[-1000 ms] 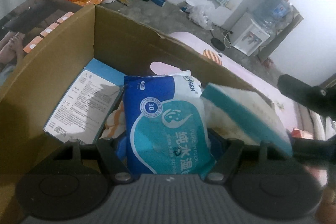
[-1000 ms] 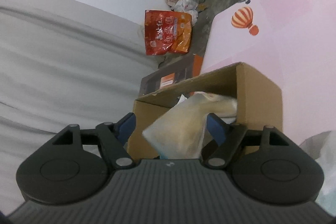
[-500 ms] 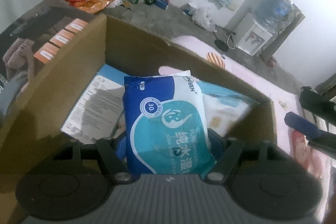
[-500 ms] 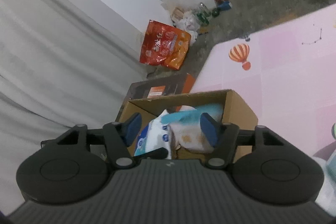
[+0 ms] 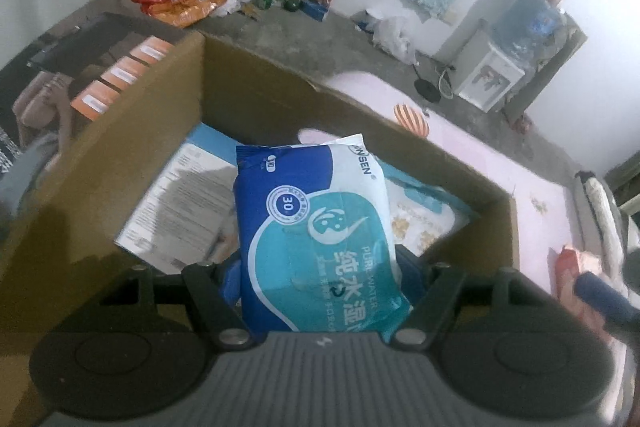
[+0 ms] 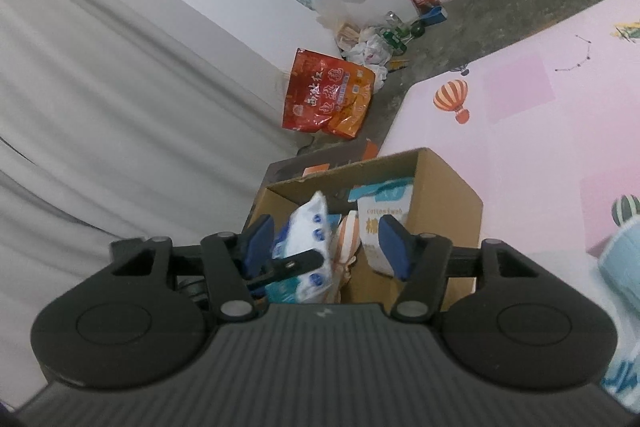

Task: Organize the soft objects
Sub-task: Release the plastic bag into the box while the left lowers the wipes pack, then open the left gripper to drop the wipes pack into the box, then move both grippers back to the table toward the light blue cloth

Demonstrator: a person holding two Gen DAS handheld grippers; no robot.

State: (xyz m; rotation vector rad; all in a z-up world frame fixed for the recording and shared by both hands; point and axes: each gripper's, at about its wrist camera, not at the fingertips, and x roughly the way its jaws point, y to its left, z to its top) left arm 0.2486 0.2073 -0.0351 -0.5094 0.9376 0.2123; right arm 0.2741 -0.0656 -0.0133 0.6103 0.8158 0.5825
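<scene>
My left gripper [image 5: 320, 267] is shut on a blue and teal wet-wipes pack [image 5: 312, 227], which stands tilted over the open cardboard box [image 5: 192, 67]. Inside the box lie a white and blue printed carton [image 5: 180, 199] and a cotton-swab pack [image 5: 420, 211] against the right wall. My right gripper [image 6: 326, 239] hangs open and empty, back from the box [image 6: 448, 195] and above it. In the right wrist view the wipes pack [image 6: 304, 227] and the cotton-swab pack [image 6: 382, 223] stick up in the box. A left finger [image 6: 292, 263] grips the wipes pack.
A pink play mat [image 6: 520, 107] carries the box. A black and orange carton [image 5: 120, 67] lies against the box's left side. A red snack bag [image 6: 328, 99] and litter sit by the wall. A light blue pack [image 6: 624, 259] lies at the right edge.
My right gripper let the cotton-swab pack go into the box, then drew back and up with its jaws narrower. The left gripper kept its hold on the wipes pack.
</scene>
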